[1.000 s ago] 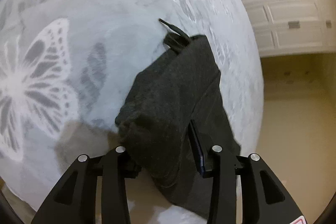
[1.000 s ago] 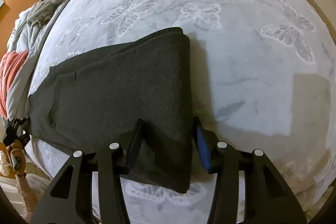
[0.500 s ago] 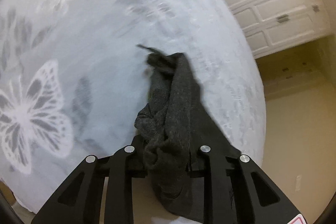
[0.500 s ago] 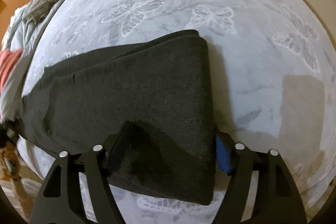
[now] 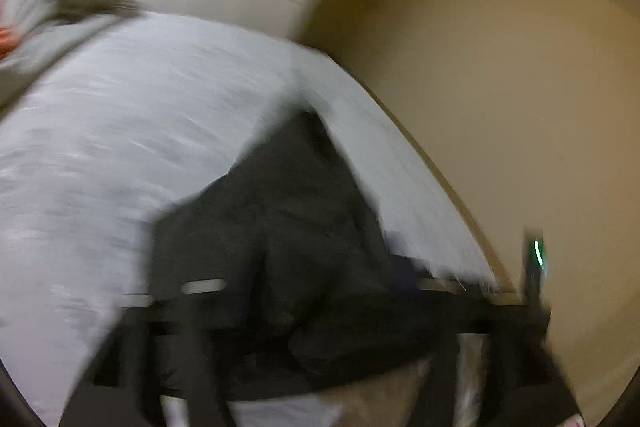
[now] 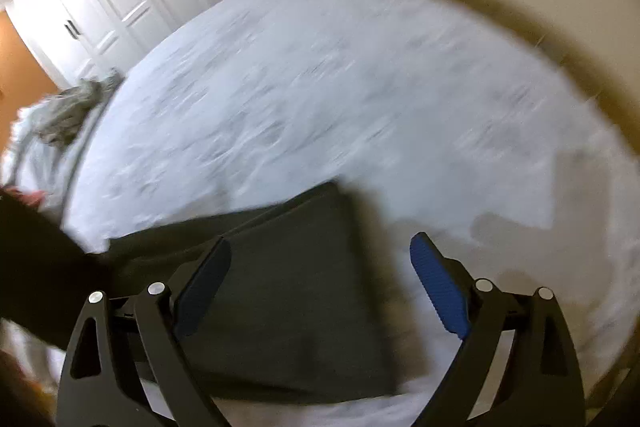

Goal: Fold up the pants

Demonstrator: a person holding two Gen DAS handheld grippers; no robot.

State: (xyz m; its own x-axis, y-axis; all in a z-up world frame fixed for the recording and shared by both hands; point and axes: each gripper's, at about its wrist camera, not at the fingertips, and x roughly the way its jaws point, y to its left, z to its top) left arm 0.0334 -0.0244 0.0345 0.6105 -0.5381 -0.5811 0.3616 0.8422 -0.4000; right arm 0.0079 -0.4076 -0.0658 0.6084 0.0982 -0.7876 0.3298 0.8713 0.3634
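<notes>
Dark grey pants [image 6: 288, 291] lie folded on a white bed [image 6: 320, 87]. Right gripper [image 6: 320, 287] fingers spread wide, holding nothing. Left gripper [image 5: 304, 311] blurred, apparently clamping bunched pants fabric.

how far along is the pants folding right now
Done: the pants already lie doubled on the bed, one folded edge showing. In hand: the left gripper has bunched dark fabric between its fingers; the right gripper is open above them. Left: laying that end over.
</notes>
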